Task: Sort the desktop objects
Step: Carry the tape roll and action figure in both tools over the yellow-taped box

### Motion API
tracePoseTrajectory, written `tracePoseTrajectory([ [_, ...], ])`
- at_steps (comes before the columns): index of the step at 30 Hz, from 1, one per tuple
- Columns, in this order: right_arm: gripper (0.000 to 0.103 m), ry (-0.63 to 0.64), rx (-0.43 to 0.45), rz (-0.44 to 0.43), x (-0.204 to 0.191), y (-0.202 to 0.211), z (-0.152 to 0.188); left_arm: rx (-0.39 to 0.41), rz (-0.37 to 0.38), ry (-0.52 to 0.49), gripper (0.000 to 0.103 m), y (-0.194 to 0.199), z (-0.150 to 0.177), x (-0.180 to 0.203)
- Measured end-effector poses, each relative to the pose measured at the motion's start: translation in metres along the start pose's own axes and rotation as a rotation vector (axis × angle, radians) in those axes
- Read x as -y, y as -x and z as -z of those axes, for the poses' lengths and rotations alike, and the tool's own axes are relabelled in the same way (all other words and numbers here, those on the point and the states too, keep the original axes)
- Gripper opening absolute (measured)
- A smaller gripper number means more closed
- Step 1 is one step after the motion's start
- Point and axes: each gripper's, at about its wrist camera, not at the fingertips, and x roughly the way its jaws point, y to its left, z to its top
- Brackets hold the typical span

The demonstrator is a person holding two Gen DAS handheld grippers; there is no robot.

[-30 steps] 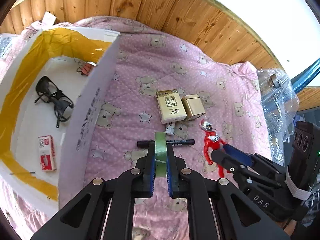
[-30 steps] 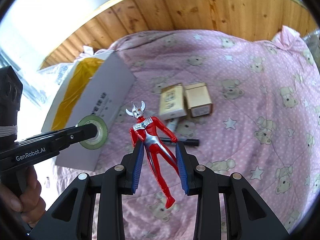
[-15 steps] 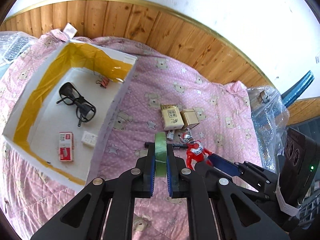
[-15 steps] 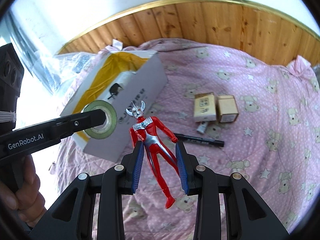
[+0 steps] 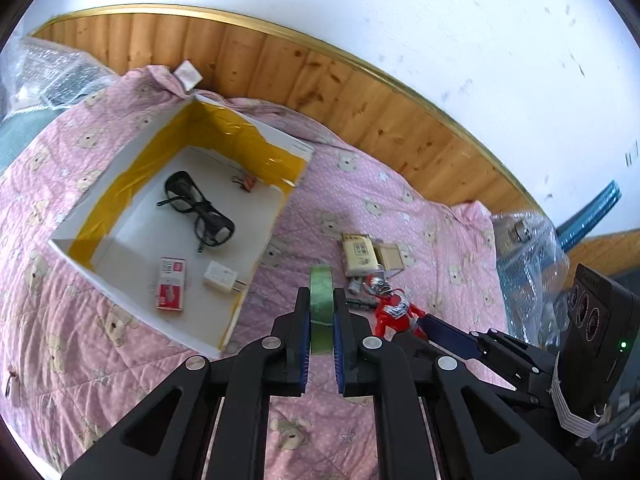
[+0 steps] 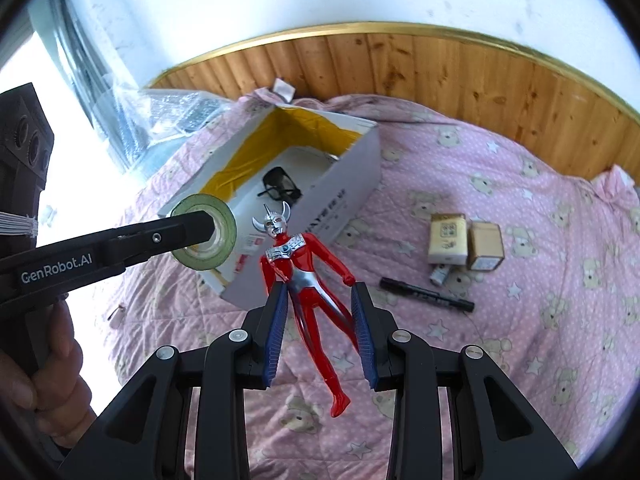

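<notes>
- Left wrist view: the pink quilt [image 5: 400,208] carries everything, spread against wood panelling.
- The white box [image 5: 276,216] lies open on it, with black glasses [image 5: 198,210] inside.
- The right tool [image 6: 320,328] clamps the red figure [image 6: 304,276] by its legs, above the quilt.
- The left tool [image 5: 321,336] pinches the green tape roll [image 5: 321,304] on edge, beside the box.
- A black marker [image 6: 426,294] lies on the quilt near two small cartons [image 6: 464,240].

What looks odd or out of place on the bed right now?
Nothing looks spilled or broken. The cardboard box sits askew on the pink quilt. A black marker and two small cartons lie loose outside it.
</notes>
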Motion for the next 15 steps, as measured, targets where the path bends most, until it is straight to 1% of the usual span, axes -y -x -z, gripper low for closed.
tracePoseTrajectory([
  [8, 0.034, 0.047, 0.006, -0.019, -0.023, -0.006, -0.021, 0.031, -0.013, 0.069, 0.01, 0.013, -0.007, -0.031],
  [15, 0.034, 0.09, 0.001, -0.041, -0.045, -0.019, -0.041, 0.047, -0.02, 0.105, 0.01, 0.016, -0.018, -0.051],
])
